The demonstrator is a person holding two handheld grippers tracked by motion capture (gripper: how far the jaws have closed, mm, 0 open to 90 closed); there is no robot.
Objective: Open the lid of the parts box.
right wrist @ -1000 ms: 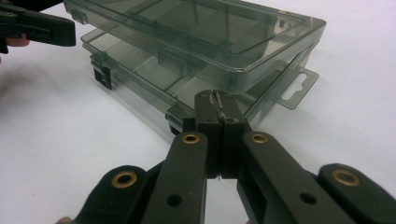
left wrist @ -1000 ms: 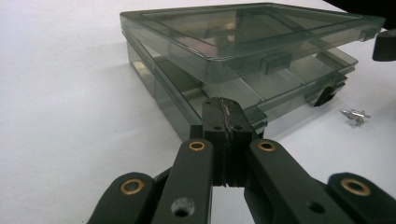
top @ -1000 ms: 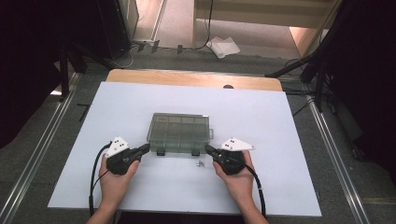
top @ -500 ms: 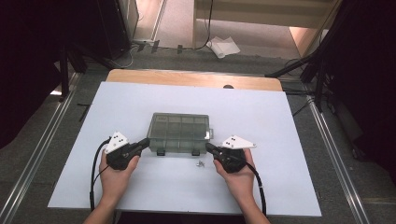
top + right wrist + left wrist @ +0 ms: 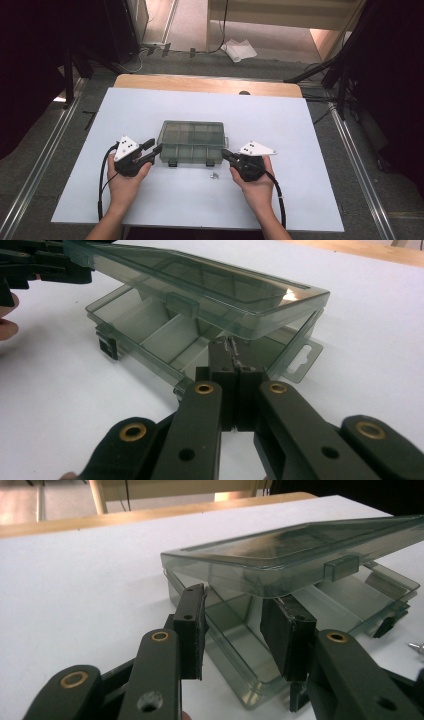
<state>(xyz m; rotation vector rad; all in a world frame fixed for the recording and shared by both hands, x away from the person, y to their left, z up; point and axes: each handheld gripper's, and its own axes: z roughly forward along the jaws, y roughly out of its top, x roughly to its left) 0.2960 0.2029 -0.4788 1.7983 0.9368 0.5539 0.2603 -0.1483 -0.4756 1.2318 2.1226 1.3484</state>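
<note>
Now, left to right:
Your left gripper [image 5: 154,147]: fingers [image 5: 192,630] partly apart and just opening, straddling the near left corner of the box, under its raised lid [image 5: 300,555]; pads off the plastic.
Compartment box [image 5: 192,141]: smoky clear plastic, mid-counter [image 5: 300,130] between your two hands, lid tilted up off the base, dividers visible inside.
Small metal piece [image 5: 214,175]: on the counter just in front of the box.
Your right gripper [image 5: 233,356]: fingers pressed together, holding nothing, tips at the box's near right corner beside the hang tab [image 5: 302,360].
</note>
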